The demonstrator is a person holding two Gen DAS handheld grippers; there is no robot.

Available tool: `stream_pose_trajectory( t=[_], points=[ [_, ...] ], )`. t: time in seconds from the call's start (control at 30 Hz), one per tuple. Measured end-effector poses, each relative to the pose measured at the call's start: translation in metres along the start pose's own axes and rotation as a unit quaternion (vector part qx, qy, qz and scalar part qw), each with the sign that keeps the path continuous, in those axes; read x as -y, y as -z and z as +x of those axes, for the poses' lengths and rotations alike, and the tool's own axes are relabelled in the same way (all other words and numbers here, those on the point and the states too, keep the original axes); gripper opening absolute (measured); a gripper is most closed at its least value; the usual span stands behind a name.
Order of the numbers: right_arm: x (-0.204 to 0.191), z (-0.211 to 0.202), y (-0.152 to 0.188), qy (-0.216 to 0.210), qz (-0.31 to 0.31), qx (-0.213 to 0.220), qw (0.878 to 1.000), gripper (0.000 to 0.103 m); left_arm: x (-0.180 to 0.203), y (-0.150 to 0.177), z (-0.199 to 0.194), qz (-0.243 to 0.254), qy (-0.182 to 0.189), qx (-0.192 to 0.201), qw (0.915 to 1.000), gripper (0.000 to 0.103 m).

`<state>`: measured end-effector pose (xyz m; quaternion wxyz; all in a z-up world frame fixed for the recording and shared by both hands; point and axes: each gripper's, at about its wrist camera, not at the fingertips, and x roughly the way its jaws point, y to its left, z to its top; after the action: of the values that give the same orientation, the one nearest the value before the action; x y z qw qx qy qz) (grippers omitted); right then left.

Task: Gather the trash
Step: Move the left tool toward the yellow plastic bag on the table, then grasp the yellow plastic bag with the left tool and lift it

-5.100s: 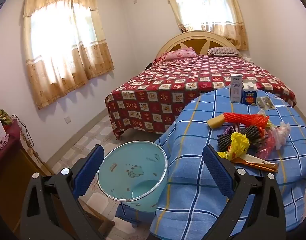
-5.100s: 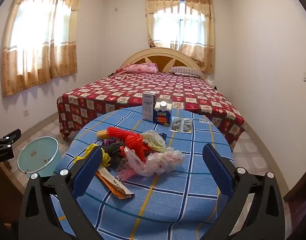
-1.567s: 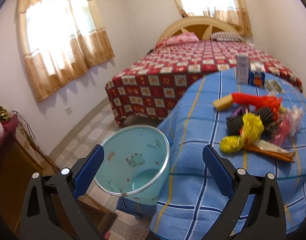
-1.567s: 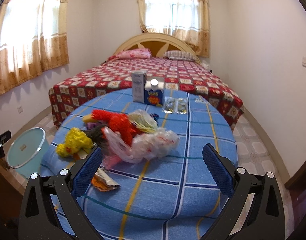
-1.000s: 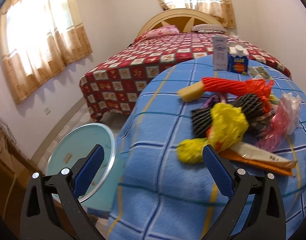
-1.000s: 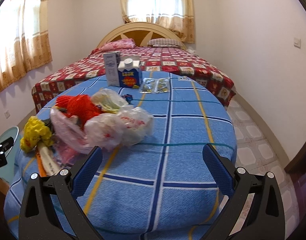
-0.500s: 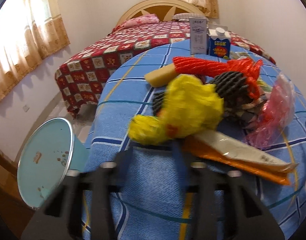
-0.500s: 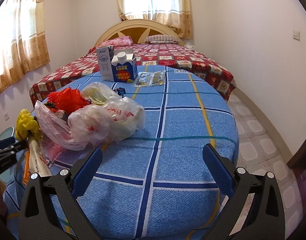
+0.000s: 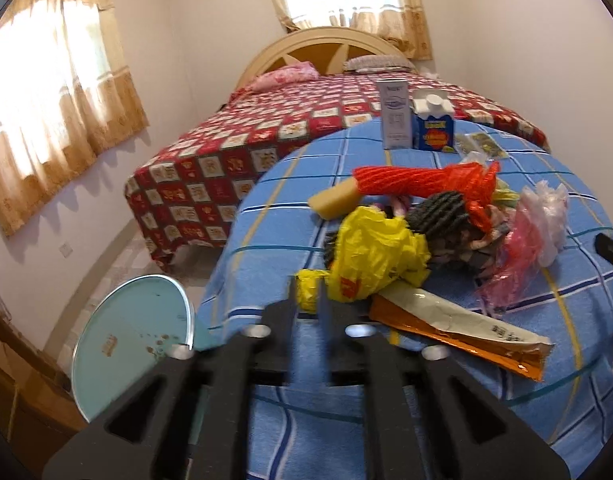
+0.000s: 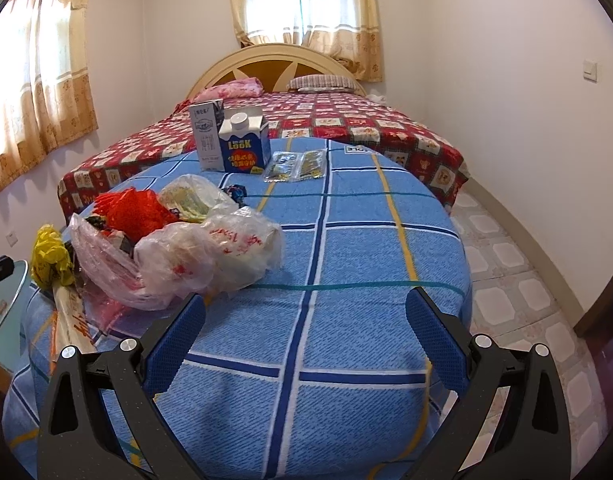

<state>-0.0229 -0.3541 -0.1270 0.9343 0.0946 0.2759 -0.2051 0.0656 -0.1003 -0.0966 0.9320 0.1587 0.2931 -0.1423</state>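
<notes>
Fingers (image 9: 290, 300) pinch crinkly (apparently plastic) yellow bag (image 9: 370, 256).

- Left gripper (image 9: 308, 300): matte black frame with triangular cut-outs and round silver screws.
- Right gripper (image 10: 305, 330): the same black frame and silver screws, with ribbed blue pads (image 10: 174, 346) lining both fingers.

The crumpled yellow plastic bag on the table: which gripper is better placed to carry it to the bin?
Left. The left gripper is shut on the crumpled yellow plastic bag, with the light blue bin beside it. The right gripper is open over bare cloth.
</notes>
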Motion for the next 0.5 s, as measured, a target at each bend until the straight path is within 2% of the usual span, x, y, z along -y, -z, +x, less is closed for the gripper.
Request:
stream_pose_trajectory(
  t=[0.03,0.07,0.2,0.43,0.47,0.5],
  points=[
    [0.001,0.0,0.0,0.001,0.0,0.0,1.0,0.098,-0.001,0.001,0.002,-0.004,-0.006,0.001,1.0,0.063],
    [0.001,0.001,0.0,0.002,-0.002,0.0,1.0,0.098,-0.001,0.002,0.004,-0.006,-0.011,0.001,0.9999,0.067],
    [0.004,0.004,0.002,0.007,-0.004,-0.001,1.0,0.098,-0.005,0.001,0.017,-0.01,-0.004,-0.019,0.9998,0.067],
    [0.01,0.01,0.005,0.005,0.002,-0.008,1.0,0.098,0.016,0.002,0.039,0.003,0.013,-0.032,0.9994,0.067],
    [0.009,0.01,0.005,0.004,0.001,-0.008,1.0,0.098,0.018,0.003,0.042,0.006,0.017,-0.034,0.9993,0.064],
    [0.007,0.01,0.006,0.003,-0.001,-0.009,1.0,0.098,0.022,0.003,0.046,0.01,0.019,-0.036,0.9991,0.057]
  ],
)
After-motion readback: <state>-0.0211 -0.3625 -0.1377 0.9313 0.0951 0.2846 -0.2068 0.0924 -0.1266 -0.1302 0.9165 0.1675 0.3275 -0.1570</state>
